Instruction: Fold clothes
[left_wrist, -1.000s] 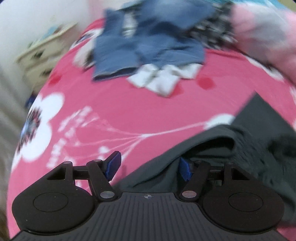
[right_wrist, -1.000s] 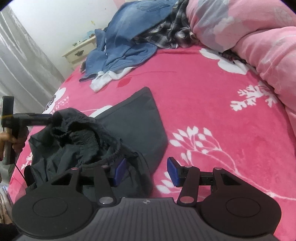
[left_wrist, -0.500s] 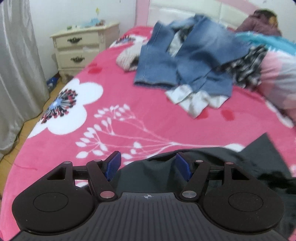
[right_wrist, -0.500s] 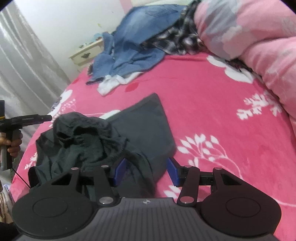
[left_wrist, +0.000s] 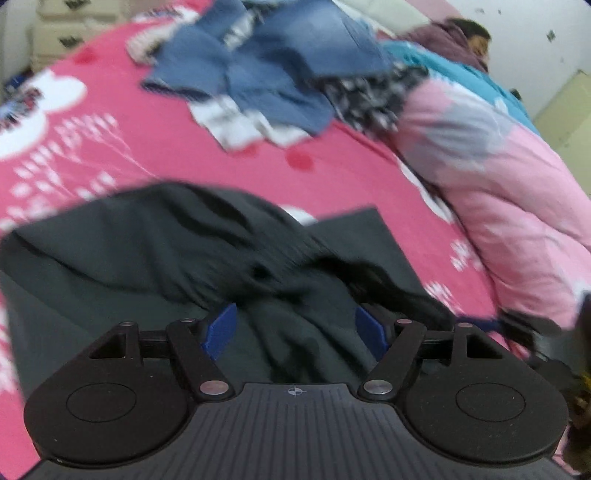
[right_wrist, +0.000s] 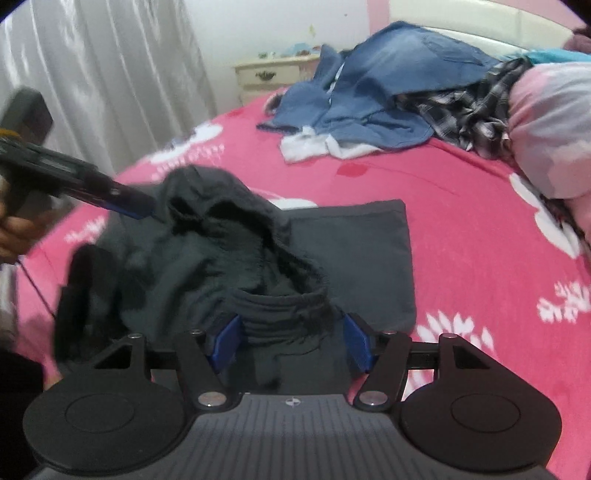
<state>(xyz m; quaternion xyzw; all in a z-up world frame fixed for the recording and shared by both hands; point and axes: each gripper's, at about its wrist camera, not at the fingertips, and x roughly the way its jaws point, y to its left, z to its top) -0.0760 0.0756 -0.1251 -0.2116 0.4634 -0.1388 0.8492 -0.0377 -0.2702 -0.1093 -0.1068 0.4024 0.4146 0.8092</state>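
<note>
Dark grey shorts (right_wrist: 351, 254) lie rumpled on the pink flowered bedspread (right_wrist: 461, 206). One flat leg points toward the headboard. The elastic waistband (right_wrist: 280, 306) bunches near me. My right gripper (right_wrist: 291, 341) is open with the waistband between its blue pads. My left gripper (left_wrist: 295, 328) is open over the bunched dark fabric (left_wrist: 184, 240). In the right wrist view the left gripper (right_wrist: 136, 206) comes in from the left, its tip at the raised edge of the shorts.
A pile of blue denim (right_wrist: 376, 85), a white garment (right_wrist: 317, 146) and a plaid shirt (right_wrist: 469, 110) lies near the headboard. A pink quilt (left_wrist: 498, 177) runs along the right. A cream nightstand (right_wrist: 273, 75) and grey curtain (right_wrist: 110, 74) stand at the left.
My left gripper swung right and now sits over the bunched shorts. My right gripper moved left, so the waistband now lies between its open pads. The shorts' heap shifted.
</note>
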